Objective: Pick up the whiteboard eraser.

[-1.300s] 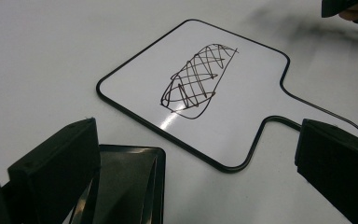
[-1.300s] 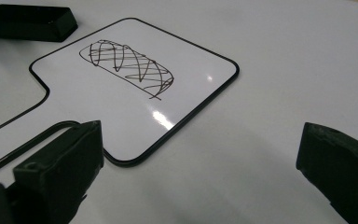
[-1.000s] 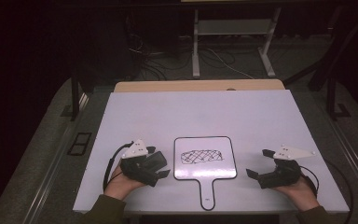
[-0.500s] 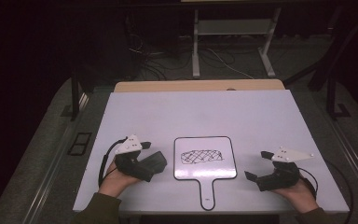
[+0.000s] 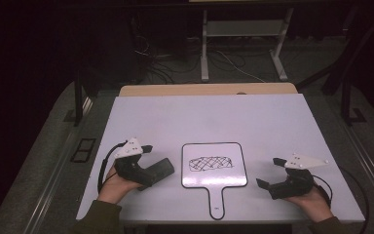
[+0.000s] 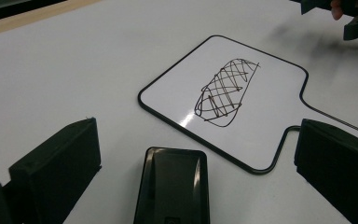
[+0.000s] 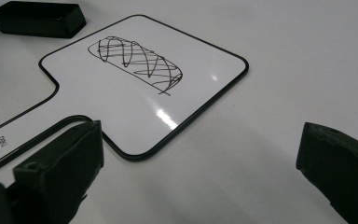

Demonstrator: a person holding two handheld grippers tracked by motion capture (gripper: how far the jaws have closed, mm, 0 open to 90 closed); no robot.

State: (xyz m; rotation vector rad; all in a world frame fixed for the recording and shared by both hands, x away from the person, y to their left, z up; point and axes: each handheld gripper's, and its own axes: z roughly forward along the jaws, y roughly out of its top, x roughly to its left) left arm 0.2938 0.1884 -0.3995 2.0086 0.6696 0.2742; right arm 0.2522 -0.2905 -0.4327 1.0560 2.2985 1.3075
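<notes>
Black eraser block [image 6: 172,186] – rectangular, glossy top – lay flat on white table [image 5: 224,117], between spread jaws of left gripper [image 5: 148,158], untouched. Just beside it: paddle-shaped whiteboard [image 5: 214,165], black-rimmed, bearing dark cross-hatched scribble [image 5: 211,163], handle toward person. Right gripper [image 5: 268,171] – released, jaws wide, nothing between – sat right of board.

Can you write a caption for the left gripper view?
Open left gripper straddles a black eraser beside the scribbled paddle whiteboard.
</notes>
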